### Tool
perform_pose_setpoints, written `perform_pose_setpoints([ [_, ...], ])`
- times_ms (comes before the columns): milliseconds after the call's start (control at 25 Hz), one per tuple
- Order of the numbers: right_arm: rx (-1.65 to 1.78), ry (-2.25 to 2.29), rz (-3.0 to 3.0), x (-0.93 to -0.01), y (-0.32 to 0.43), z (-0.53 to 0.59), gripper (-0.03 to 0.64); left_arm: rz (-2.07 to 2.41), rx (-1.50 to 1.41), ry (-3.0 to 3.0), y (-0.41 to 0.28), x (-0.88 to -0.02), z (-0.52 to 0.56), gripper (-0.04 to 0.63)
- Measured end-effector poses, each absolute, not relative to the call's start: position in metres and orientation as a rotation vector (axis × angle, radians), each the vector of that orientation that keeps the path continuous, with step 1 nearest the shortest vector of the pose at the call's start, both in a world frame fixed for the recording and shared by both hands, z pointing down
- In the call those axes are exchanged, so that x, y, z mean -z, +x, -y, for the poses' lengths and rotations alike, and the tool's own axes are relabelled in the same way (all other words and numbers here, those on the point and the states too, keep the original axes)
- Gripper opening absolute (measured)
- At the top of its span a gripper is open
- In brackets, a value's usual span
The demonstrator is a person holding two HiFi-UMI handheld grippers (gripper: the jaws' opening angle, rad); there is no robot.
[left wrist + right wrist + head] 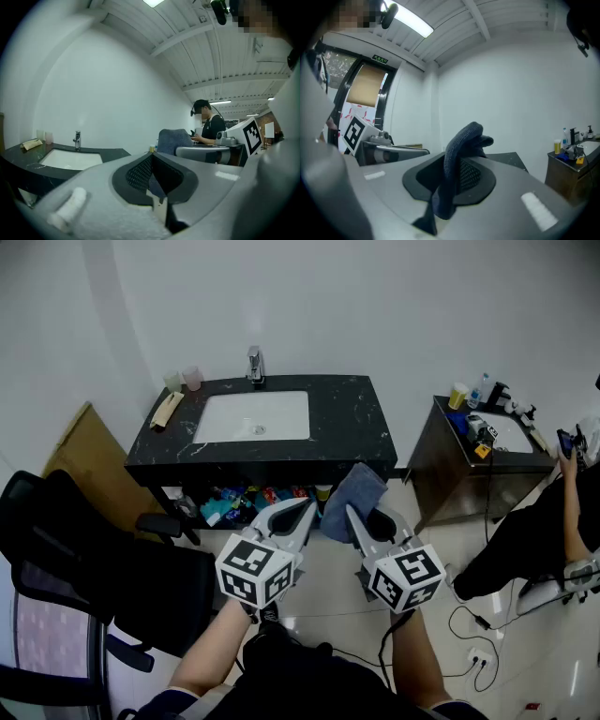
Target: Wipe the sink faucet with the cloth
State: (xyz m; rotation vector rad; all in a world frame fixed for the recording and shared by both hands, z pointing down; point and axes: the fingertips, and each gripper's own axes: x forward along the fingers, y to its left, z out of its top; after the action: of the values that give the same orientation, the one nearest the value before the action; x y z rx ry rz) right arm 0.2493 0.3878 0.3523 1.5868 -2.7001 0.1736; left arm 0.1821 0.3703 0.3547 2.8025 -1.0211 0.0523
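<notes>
My right gripper [356, 514] has its fingers [474, 177] clamped on the cloth [351, 495], a blue fold that stands up between them and flops over at the top. My left gripper [302, 510], just beside it at nine o'clock, has its fingers [137, 172] pressed together. Both point toward the black table [347, 423]. The faucet [255, 365] stands at the twelve o'clock edge of the white sink [225, 418], well apart from the cloth, about eleven o'clock from it.

The right gripper [458, 174] clamps a dark blue cloth [465, 140], which bunches up above its jaws. The left gripper [423, 150] sits alongside, at the left.
</notes>
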Motion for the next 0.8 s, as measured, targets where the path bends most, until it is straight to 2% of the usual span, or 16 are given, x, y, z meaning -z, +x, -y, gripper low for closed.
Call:
perform_pose_setpoints([
  [360,-0.172,1.557,2.699,-0.357,0.214,-0.322,0.061,1.061,-0.028,2.787,0.144,-0.358,-0.306,0.002],
  [800,-0.197,1.476,2.696,-0.364,0.124,-0.211,0.061,1.128,-0.015,2.726,0.05,-0.367,-0.199,0.002],
])
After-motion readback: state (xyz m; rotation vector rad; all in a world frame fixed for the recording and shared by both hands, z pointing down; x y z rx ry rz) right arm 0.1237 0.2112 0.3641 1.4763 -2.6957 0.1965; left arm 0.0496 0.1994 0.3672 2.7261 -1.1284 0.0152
